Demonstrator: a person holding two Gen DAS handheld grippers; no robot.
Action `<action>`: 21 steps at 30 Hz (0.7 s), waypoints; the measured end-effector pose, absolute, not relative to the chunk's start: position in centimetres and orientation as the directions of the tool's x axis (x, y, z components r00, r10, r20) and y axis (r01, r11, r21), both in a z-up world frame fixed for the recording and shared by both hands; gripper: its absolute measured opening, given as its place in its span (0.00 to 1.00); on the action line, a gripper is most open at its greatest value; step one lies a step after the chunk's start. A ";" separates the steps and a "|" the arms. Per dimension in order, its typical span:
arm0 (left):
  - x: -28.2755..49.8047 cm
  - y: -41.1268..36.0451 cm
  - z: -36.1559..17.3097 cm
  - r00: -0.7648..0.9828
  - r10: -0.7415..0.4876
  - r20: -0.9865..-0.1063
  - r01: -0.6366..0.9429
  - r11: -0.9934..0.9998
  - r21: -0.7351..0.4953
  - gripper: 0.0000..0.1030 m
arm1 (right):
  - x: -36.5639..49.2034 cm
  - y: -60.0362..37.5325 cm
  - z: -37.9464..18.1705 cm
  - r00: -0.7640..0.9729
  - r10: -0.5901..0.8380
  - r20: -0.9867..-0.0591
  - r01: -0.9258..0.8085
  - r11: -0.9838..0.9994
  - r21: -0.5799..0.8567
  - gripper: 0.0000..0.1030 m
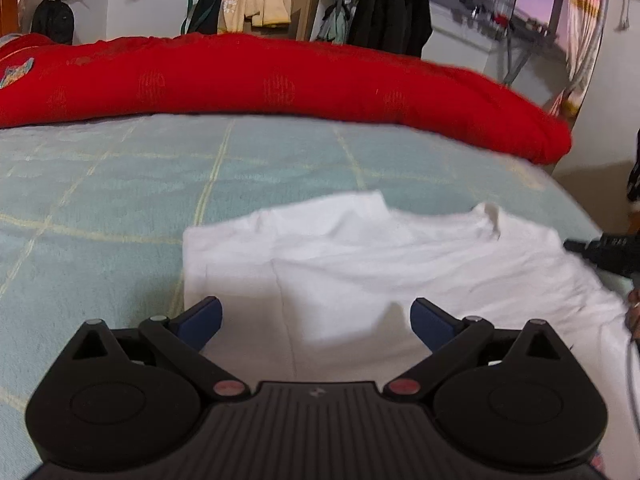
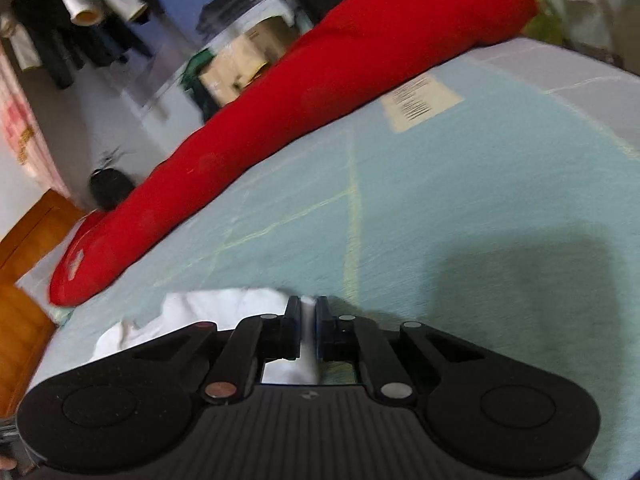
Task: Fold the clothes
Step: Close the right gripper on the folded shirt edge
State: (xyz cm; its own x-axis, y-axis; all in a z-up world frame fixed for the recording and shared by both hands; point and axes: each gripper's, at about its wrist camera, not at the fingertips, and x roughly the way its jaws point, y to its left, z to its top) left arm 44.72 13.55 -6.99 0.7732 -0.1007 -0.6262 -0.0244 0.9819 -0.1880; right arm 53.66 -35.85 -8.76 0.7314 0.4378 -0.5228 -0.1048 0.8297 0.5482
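Left wrist view: my left gripper (image 1: 316, 322) is spread wide, hovering over the white shirt (image 1: 360, 272)
Shirt: lying on the bed (image 1: 120, 184), near the red quilt (image 1: 280, 80)
Right gripper (image 2: 307, 330): pinched tight on the shirt's edge

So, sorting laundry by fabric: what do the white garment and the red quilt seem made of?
White garment: probably thin cotton knit, matte; it creases softly and lies limp. Red quilt: looks like padded woven cloth, matte, puffy, with a faint repeated pattern. Fibre can't be confirmed.
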 end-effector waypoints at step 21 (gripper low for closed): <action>56.0 13.6 -7.3 0.709 -0.206 -0.674 0.004 0.957 -0.289 0.96 | 60.0 -24.5 -5.7 0.665 0.359 -0.655 -0.266 0.933 0.241 0.15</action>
